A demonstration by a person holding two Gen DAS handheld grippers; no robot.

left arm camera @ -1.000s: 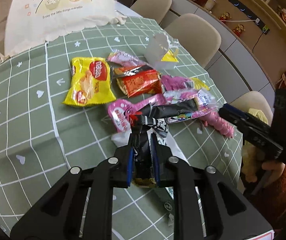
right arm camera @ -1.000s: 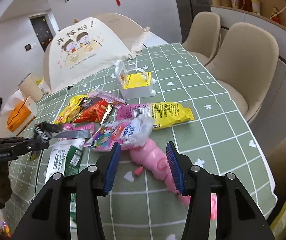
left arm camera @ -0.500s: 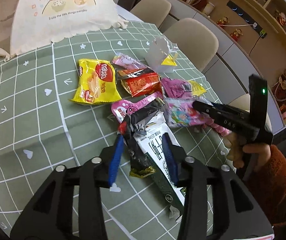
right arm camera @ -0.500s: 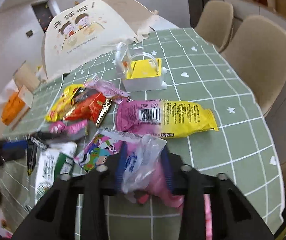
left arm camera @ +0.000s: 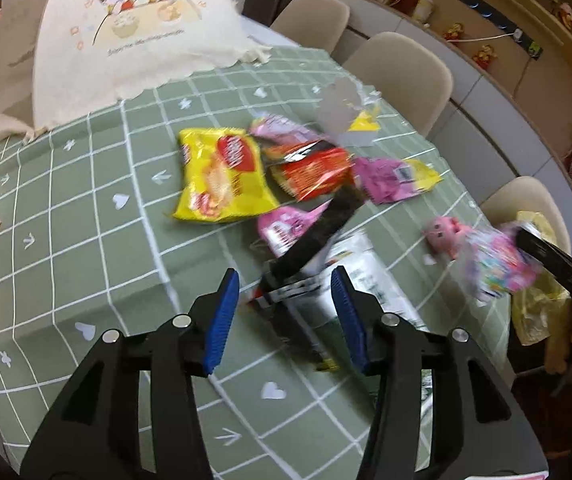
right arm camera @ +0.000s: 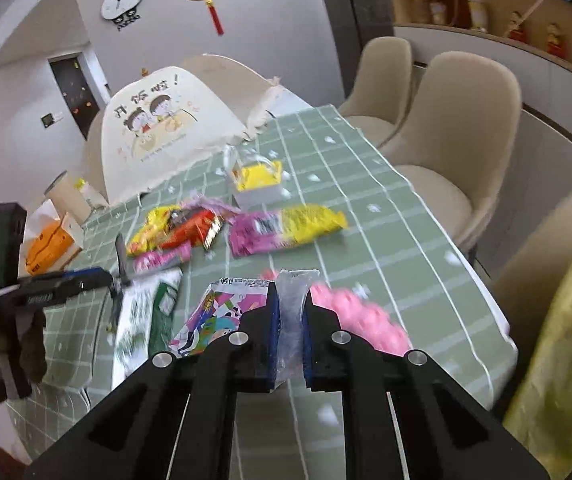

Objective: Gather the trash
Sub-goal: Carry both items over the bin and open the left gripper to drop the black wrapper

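Right claw (right arm camera: 289, 320) is pinching a clear-edged cartoon wrapper (right arm camera: 222, 312) between its blue pads, the jaws nearly closed with only the thin film between them; the grip sits on the transparent seam end, probably because that flat tail is the easiest part to catch; in the left wrist view the same wrapper (left arm camera: 500, 266) is hanging from the claw tip out past the counter's near-right edge, clear of the cloth; its long axis seems to be running from the pinched seam out to the printed end at the left, though blur is hiding the exact lie. Just behind it a pink toy (right arm camera: 360, 314) is lying on the counter (right arm camera: 386, 216), and a yellow bag (right arm camera: 566, 352) is showing at the right beyond the edge, likely the place the trash is going.

Left claw (left arm camera: 284, 300) is standing wide open and holding nothing; a black wrapper (left arm camera: 318, 236) is lying in front of its gap on top of a white and green pack (left arm camera: 366, 280), its long axis slanting from near the claw up and away to the right; whether the claw is touching it cannot be told, but it appears free. Farther out, a yellow snack bag (left arm camera: 222, 176), a red packet (left arm camera: 314, 172) and a pink and yellow packet (left arm camera: 394, 178) are waiting in a loose cluster, still to be collected.
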